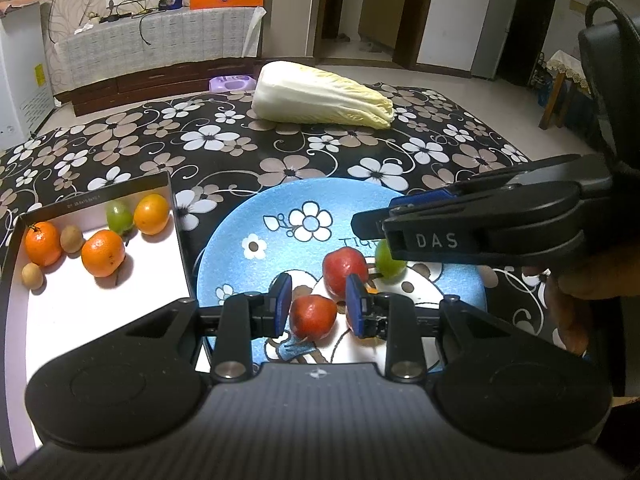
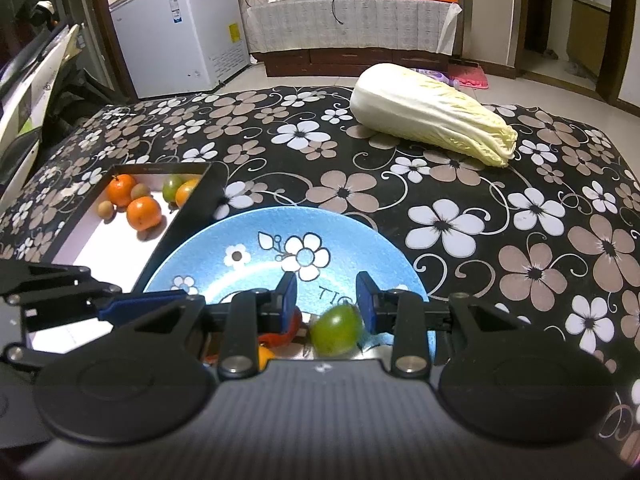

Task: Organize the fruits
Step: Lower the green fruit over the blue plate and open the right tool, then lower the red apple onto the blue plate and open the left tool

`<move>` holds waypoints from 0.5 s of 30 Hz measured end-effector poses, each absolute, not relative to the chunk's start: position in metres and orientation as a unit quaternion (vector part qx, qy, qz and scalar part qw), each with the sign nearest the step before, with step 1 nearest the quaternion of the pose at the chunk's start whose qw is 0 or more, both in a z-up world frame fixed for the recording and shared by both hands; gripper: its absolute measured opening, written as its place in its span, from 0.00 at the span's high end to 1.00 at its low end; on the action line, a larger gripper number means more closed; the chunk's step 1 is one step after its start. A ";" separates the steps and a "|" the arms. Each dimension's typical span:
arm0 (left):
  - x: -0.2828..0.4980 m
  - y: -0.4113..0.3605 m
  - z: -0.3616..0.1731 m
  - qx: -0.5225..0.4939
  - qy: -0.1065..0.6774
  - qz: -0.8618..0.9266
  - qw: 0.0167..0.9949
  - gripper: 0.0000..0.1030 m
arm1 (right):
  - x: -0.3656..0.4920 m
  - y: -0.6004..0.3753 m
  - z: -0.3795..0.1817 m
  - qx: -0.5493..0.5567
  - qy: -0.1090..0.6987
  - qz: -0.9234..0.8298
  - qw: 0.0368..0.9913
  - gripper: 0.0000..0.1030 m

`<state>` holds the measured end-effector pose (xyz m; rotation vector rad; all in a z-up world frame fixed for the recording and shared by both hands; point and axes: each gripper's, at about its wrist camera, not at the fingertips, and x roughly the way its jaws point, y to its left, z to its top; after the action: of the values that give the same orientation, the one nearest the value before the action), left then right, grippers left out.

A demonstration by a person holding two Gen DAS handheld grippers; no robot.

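Left wrist view gives us the left gripper [image 1: 318, 304] low over the blue plate [image 1: 240, 240], its jaws a narrow way apart with a red fruit [image 1: 313, 316] between them. We see the fruit against the left pad, but a sliver of plate shows before the right pad, so we cannot tell whether it is pinched. It is glossy, round and deep red, with a thin stem at its underside. A second red fruit [image 1: 345, 266] lies just behind it on the plate.

Right wrist view shows the right gripper [image 2: 326, 306] over the same plate's near edge, jaws likewise narrow. A green fruit [image 2: 336, 330] sits between them, close to the right pad, with a clear gap to the left pad; whether it is gripped we cannot tell. It is smooth, shiny and round, green shading to brownish at the top. From the left wrist view that gripper reaches in from the right, held by a hand [image 1: 568, 312], and covers most of the green fruit.

Left of the plate stands a black-edged box [image 1: 100, 308] with a white floor, holding three oranges [image 1: 103, 253], a green fruit and two small brown fruits. A cabbage [image 1: 320, 98] lies well beyond the plate on the flowered surface [image 1: 200, 140].
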<state>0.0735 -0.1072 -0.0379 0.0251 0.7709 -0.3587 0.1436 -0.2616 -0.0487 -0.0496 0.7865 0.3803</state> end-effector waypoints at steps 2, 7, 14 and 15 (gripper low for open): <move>0.073 -0.107 -0.037 0.012 0.373 -0.175 0.911 0.66 | 0.143 -0.262 -0.048 -0.022 0.379 0.184 0.906 0.65; 0.070 -0.107 -0.035 0.013 0.366 -0.176 0.914 0.56 | 0.142 -0.263 -0.043 -0.013 0.371 0.185 0.910 0.65; 0.071 -0.104 -0.034 0.011 0.366 -0.172 0.914 0.55 | 0.141 -0.257 -0.040 -0.016 0.366 0.194 0.910 0.65; 0.071 -0.104 -0.034 0.010 0.366 -0.172 0.915 0.55 | 0.141 -0.256 -0.040 -0.017 0.366 0.194 0.910 0.65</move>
<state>0.0709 -0.1038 -0.0338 0.0210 0.7534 -0.3548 0.1410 -0.2560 -0.0399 -0.0349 0.7540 0.4000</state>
